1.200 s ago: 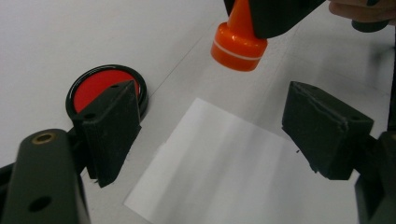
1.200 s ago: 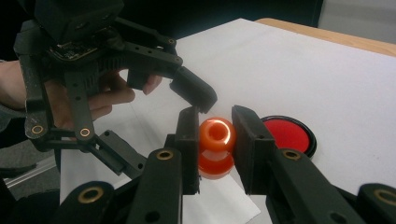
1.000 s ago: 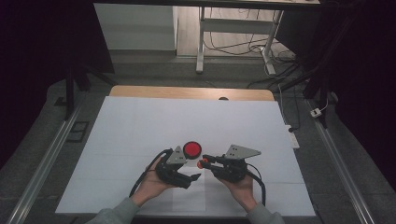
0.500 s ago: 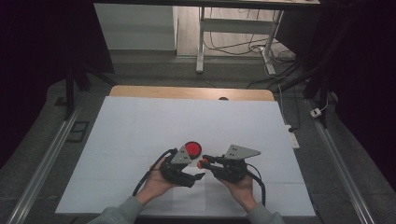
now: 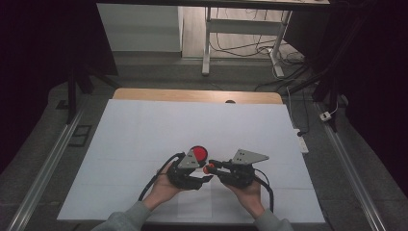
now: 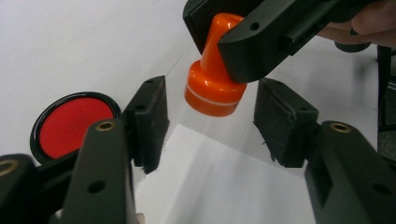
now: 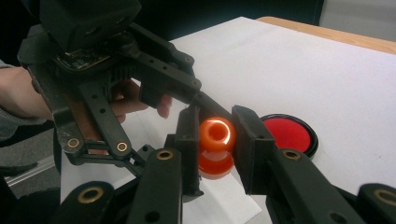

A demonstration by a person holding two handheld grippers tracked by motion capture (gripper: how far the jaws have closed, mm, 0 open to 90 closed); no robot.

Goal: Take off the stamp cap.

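An orange stamp [image 7: 216, 135] with a knob handle is clamped by its neck in my right gripper [image 7: 217, 142], a little above the table. My right gripper [image 5: 210, 168] is shut on the stamp [image 5: 207, 169]. My left gripper [image 6: 212, 114] is open, with one jaw on either side of the stamp's base [image 6: 215, 88], not touching it. A round red ink pad [image 5: 198, 154] in a black case lies on the white table cover just beyond the left gripper [image 5: 206, 178]. The pad [image 6: 70, 121] lies open, face up.
A small white sheet of paper [image 6: 224, 186] lies under the two grippers near the table's front edge. The big white cover [image 5: 192, 120] spreads bare behind and to both sides. A wooden table edge [image 5: 192, 95] runs along the back.
Both hands have stayed almost in place. The left gripper has edged slightly right, toward the stamp in the right gripper.
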